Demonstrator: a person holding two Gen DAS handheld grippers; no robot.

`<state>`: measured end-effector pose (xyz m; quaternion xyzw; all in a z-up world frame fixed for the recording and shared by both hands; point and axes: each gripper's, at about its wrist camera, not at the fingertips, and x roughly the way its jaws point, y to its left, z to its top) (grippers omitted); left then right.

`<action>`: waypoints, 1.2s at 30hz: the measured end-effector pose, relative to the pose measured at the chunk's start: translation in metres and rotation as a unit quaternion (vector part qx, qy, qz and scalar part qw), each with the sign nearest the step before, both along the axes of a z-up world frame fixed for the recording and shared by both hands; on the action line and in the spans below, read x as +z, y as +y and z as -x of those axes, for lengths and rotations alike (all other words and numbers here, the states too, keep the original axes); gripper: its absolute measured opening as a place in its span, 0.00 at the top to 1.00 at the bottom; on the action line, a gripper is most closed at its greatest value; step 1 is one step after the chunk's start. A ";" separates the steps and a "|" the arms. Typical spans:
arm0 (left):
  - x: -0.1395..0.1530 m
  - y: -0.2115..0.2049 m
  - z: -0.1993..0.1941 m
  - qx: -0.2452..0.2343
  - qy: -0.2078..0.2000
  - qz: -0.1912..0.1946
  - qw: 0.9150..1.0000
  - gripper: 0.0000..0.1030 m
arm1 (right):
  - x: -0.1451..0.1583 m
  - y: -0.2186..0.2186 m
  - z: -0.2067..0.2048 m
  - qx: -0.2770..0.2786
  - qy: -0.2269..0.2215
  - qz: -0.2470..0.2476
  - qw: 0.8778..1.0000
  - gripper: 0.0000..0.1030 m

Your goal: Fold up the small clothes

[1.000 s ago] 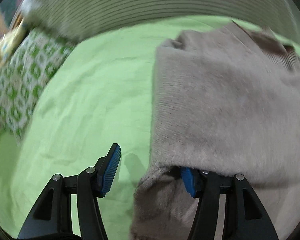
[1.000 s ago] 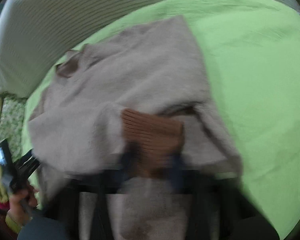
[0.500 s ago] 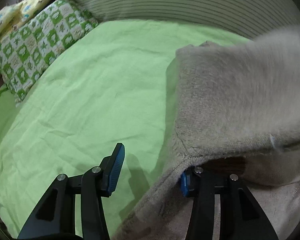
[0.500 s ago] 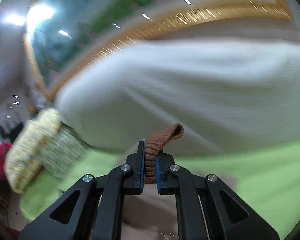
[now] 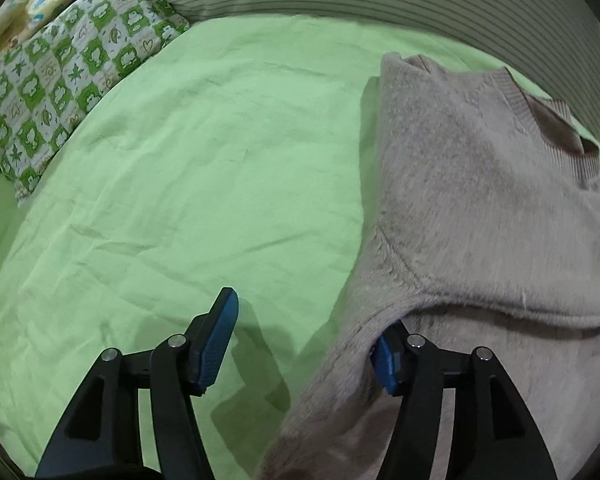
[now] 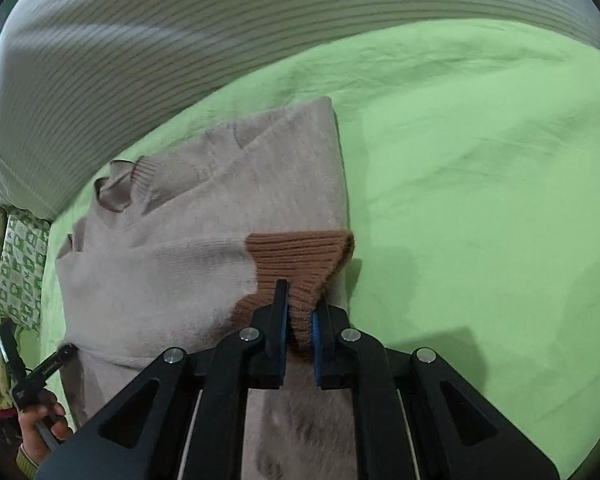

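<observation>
Right gripper (image 6: 299,322) pinches the brown cuff (image 6: 300,254); left gripper (image 5: 302,344) (just widening) gapes, one pad under the sweater (image 5: 480,184).

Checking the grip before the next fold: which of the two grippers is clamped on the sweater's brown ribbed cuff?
The right gripper: it pinches the brown cuff. The left gripper stands open beside the beige sweater.

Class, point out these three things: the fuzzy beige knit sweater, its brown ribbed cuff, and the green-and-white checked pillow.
Fuzzy beige knit sweater (image 5: 480,184): left wrist view, chest panel.
Brown ribbed cuff (image 6: 300,252): right wrist view, cuff's middle.
Green-and-white checked pillow (image 5: 68,72): left wrist view, pillow's centre.
</observation>
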<state>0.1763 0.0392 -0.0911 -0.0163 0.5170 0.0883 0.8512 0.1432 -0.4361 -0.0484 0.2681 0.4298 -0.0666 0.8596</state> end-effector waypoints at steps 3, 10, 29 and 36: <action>-0.003 -0.001 -0.002 0.000 0.000 -0.001 1.000 0.39 | -0.005 0.004 0.005 0.001 0.021 0.014 1.000 0.90; 0.003 0.004 0.002 0.010 -0.003 0.010 1.000 0.39 | 0.053 0.031 0.014 -0.040 0.000 0.114 0.993 0.58; -0.012 0.012 -0.006 0.108 0.016 0.345 0.932 0.31 | 0.052 0.285 -0.234 0.348 -0.005 -0.052 0.936 0.49; -0.011 0.006 -0.020 0.128 0.001 0.308 0.943 0.52 | 0.023 0.315 -0.267 0.362 0.049 -0.022 0.930 0.62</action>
